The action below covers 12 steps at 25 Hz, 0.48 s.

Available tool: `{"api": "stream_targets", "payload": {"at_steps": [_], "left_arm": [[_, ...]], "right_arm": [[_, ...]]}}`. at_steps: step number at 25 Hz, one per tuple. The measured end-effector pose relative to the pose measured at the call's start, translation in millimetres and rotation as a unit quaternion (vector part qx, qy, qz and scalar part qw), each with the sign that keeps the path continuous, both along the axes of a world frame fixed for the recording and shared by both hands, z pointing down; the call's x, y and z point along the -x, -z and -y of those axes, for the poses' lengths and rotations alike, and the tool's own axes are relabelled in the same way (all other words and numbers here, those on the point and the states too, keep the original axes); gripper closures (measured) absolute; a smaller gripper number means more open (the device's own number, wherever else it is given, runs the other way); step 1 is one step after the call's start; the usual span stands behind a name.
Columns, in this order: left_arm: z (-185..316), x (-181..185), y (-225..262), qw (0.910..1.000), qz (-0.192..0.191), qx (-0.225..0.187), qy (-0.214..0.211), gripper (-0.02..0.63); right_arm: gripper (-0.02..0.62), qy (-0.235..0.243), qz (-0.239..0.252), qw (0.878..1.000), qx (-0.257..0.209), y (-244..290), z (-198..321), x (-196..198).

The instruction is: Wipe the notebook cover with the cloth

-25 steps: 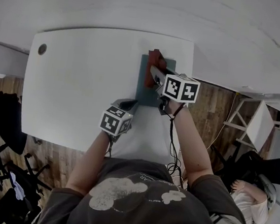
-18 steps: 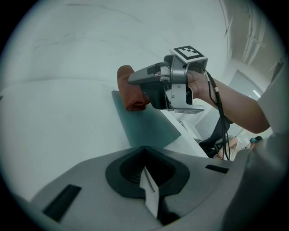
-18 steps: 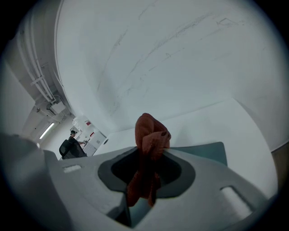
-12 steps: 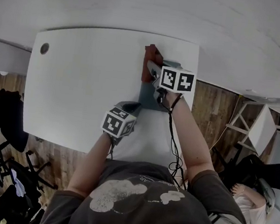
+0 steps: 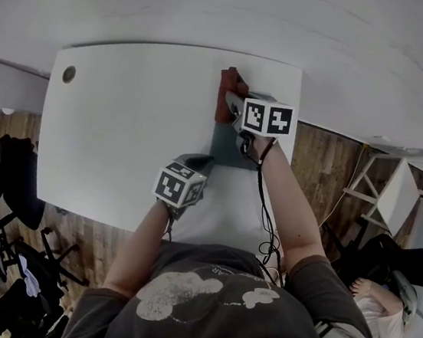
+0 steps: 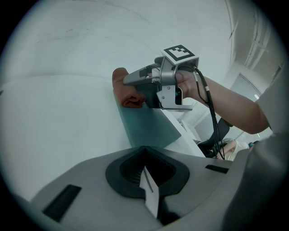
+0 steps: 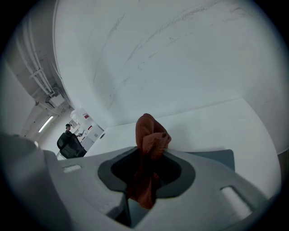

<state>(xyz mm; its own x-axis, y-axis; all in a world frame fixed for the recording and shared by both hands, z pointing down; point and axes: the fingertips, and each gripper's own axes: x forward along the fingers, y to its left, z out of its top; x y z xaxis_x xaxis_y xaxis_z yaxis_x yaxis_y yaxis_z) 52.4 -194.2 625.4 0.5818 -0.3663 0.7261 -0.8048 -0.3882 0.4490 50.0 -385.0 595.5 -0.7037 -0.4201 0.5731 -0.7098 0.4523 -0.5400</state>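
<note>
A teal notebook point(image 5: 226, 141) lies flat near the right edge of the white table point(image 5: 126, 114). My right gripper point(image 5: 232, 102) is shut on a bunched red-brown cloth point(image 5: 225, 95) and holds it down at the notebook's far end. In the right gripper view the cloth point(image 7: 149, 137) sticks up out of the right gripper point(image 7: 145, 180), with the notebook point(image 7: 219, 158) under it. My left gripper point(image 5: 196, 160) rests by the notebook's near left corner, jaws shut with nothing seen between them. In the left gripper view the notebook point(image 6: 146, 126), the cloth point(image 6: 129, 94) and the right gripper point(image 6: 141, 81) lie ahead.
A round cable hole point(image 5: 69, 74) sits at the table's far left corner. A black cable point(image 5: 264, 210) trails from the right gripper along the forearm. Dark chairs point(image 5: 1, 183) stand on the wooden floor at the left, a white frame point(image 5: 383, 187) at the right.
My right gripper has slid the cloth along the notebook cover toward its far end and slightly left. The left gripper has stayed in place.
</note>
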Motion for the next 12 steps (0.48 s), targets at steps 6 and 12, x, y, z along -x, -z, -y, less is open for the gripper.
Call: {"api": "stream_targets", "payload": {"at_steps": [6,12], "left_arm": [[0.5,-1.4,0.1,1.0000,0.001,0.001,0.003,0.607],[0.9,-1.7,-1.1,1.0000,-0.003,0.005,0.002,0.607]], "right_arm": [[0.488,-0.006,0.001,1.000,0.002,-0.7,1.5,-11.3],[0.488,-0.019,-0.005,1.000,0.003,-3.3,4.2,-28.7]]}}
